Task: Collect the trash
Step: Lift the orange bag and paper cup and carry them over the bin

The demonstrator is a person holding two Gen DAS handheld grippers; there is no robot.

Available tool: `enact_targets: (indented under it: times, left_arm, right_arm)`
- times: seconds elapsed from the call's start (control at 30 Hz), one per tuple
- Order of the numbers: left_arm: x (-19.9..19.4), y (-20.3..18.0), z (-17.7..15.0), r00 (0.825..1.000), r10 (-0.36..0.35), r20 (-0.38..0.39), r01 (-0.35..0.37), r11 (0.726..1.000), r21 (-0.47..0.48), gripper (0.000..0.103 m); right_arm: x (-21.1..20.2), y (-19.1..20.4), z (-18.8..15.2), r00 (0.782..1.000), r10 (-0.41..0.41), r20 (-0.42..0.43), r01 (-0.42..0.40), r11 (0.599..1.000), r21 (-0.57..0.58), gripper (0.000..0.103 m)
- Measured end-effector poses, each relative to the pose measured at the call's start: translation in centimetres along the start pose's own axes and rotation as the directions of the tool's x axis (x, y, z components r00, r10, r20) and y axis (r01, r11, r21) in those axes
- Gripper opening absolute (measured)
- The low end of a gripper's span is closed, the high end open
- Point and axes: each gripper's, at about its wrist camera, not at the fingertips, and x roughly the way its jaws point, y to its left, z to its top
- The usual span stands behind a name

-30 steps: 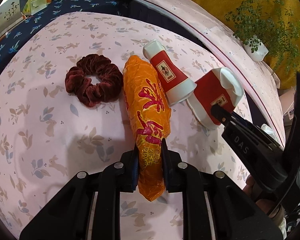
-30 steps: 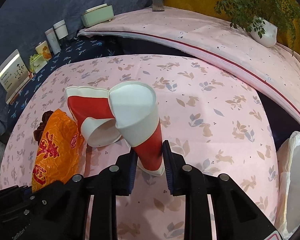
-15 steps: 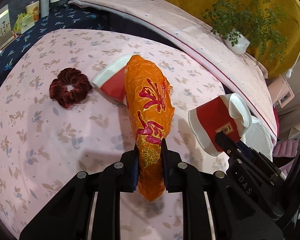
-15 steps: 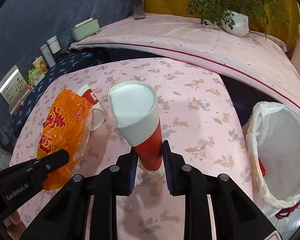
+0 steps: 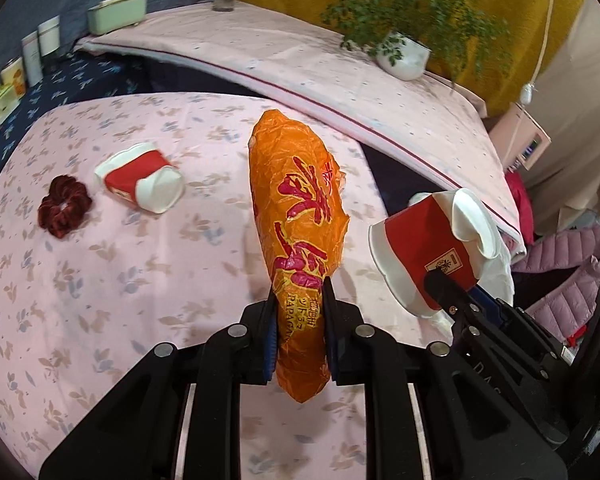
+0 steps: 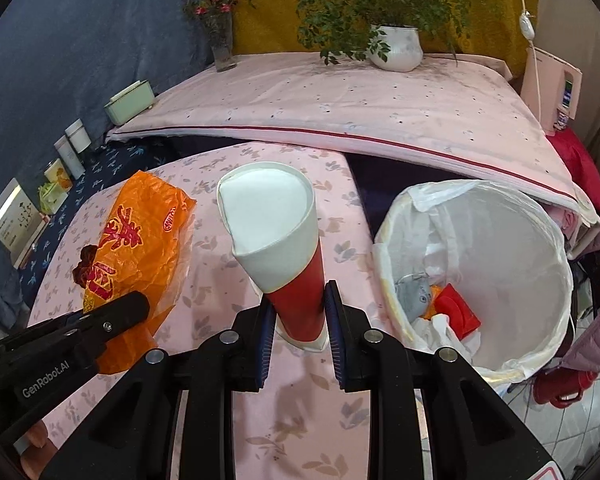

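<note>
The left gripper (image 5: pixel 299 334) was clamped on an orange snack bag (image 5: pixel 300 216), held above the pink floral tablecloth (image 5: pixel 100 280). The right gripper (image 6: pixel 298 322) pinched a red-and-white paper cup (image 6: pixel 280 240) near its base, just beside a white-lined trash bin (image 6: pixel 500 232). Another paper cup (image 5: pixel 140 178) lay on its side near a dark red scrunchie (image 5: pixel 63 211).

A lived-in home room: floral pink cloth (image 5: pixel 100 300) over the counter, potted plant (image 6: pixel 396 46), flower vase (image 6: pixel 222 46), lined trash bin (image 6: pixel 500 216)
</note>
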Motion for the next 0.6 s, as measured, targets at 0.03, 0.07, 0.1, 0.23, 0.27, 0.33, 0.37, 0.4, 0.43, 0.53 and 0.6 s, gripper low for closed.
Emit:
enact_targets:
  times: [0.03, 0.07, 0.1, 0.23, 0.27, 0.33, 0.37, 0.4, 0.43, 0.53, 0.6]
  left_arm:
    - [0.1, -0.8, 0.0, 1.000, -0.007, 0.001, 0.007, 1.000, 0.014, 0.018]
    - [0.2, -1.4, 0.1, 1.000, -0.014, 0.001, 0.014, 1.000, 0.026, 0.018]
    - [0.3, -2.2, 0.1, 1.000, -0.020, 0.001, 0.020, 0.999, 0.039, 0.018]
    - [0.7, -4.5, 0.1, 0.999, -0.040, -0.001, 0.040, 0.996, 0.080, 0.018]
    - [0.8, -5.0, 0.1, 0.999, -0.045, -0.003, 0.045, 0.995, 0.089, 0.018]
    - [1.1, -5.9, 0.1, 0.999, -0.054, -0.006, 0.054, 0.993, 0.104, 0.018]
    - [1.2, -6.4, 0.1, 0.998, -0.061, -0.008, 0.062, 0.992, 0.113, 0.018]
    - [1.4, -6.9, 0.1, 0.998, -0.067, -0.009, 0.068, 0.990, 0.123, 0.018]
    - [1.6, -7.4, 0.1, 0.997, -0.071, -0.011, 0.071, 0.989, 0.131, 0.018]
    - [2.3, -8.9, 0.1, 0.996, -0.091, -0.025, 0.094, 0.983, 0.158, 0.018]
    - [2.8, -9.8, 0.1, 0.993, -0.111, -0.039, 0.116, 0.979, 0.170, 0.018]
  right_arm:
    - [-0.2, -0.6, 0.0, 1.000, -0.005, 0.003, 0.005, 1.000, 0.009, 0.023]
    - [-0.4, -1.3, 0.0, 1.000, -0.011, 0.007, 0.010, 1.000, 0.020, 0.023]
    - [-0.5, -1.8, 0.1, 1.000, -0.015, 0.008, 0.014, 0.999, 0.029, 0.023]
    - [-1.0, -4.1, -0.1, 0.999, -0.034, 0.015, 0.033, 0.997, 0.064, 0.023]
    - [-1.1, -4.5, -0.1, 0.999, -0.039, 0.016, 0.037, 0.997, 0.070, 0.023]
    - [-1.3, -5.6, -0.1, 0.999, -0.050, 0.020, 0.048, 0.995, 0.086, 0.023]
    - [-1.3, -6.1, -0.1, 0.998, -0.054, 0.021, 0.052, 0.994, 0.094, 0.023]
    - [-1.4, -6.6, -0.1, 0.998, -0.059, 0.022, 0.056, 0.993, 0.101, 0.023]
    - [-1.4, -7.0, -0.1, 0.998, -0.064, 0.023, 0.061, 0.992, 0.107, 0.023]
    - [-1.5, -8.5, -0.2, 0.996, -0.080, 0.024, 0.076, 0.989, 0.129, 0.023]
    - [-1.6, -9.5, -0.3, 0.995, -0.092, 0.023, 0.088, 0.986, 0.145, 0.023]
